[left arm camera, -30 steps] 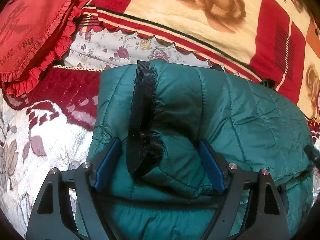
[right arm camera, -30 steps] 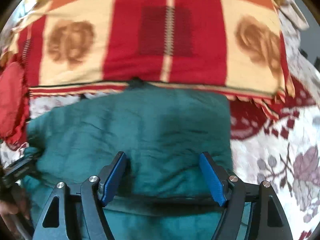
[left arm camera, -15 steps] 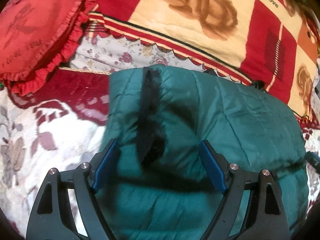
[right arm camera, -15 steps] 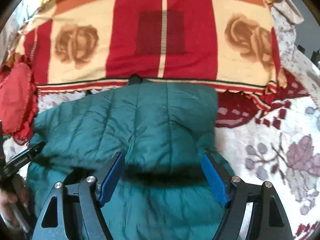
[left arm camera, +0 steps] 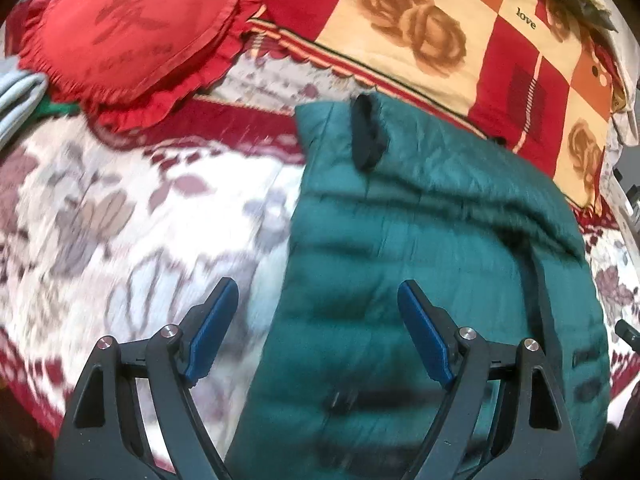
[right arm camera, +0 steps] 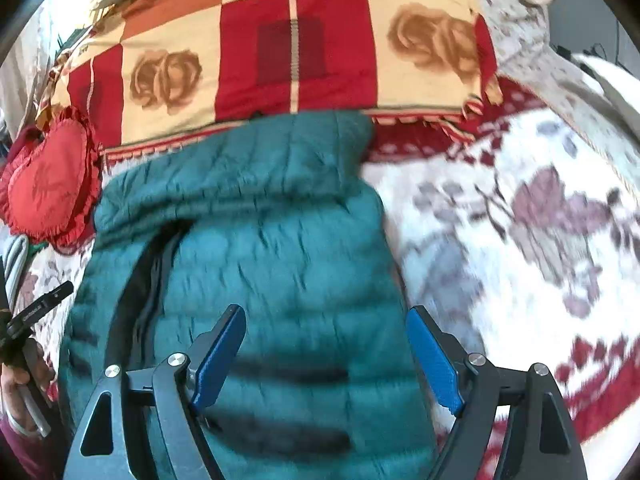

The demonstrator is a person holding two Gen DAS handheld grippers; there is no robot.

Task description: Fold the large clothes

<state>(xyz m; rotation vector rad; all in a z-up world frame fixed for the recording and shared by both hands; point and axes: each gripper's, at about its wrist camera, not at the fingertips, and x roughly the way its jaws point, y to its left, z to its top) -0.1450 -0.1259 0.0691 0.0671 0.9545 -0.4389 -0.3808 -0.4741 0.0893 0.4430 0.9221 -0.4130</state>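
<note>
floral bedspread [left arm camera: 120, 216], blurred green jacket [left arm camera: 420, 264]

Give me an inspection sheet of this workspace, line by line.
Surface: floral bedspread, cream and dark red.
Job's things: green puffer jacket lying folded, black cuff on top.
Clutter: red heart cushion; rose-patterned blanket behind the jacket.
Grippers: left gripper open over the jacket's edge, holding nothing; right gripper open above the jacket, holding nothing.
Cables: nothing seen.
Surroundings: too blurred to tell.
</note>
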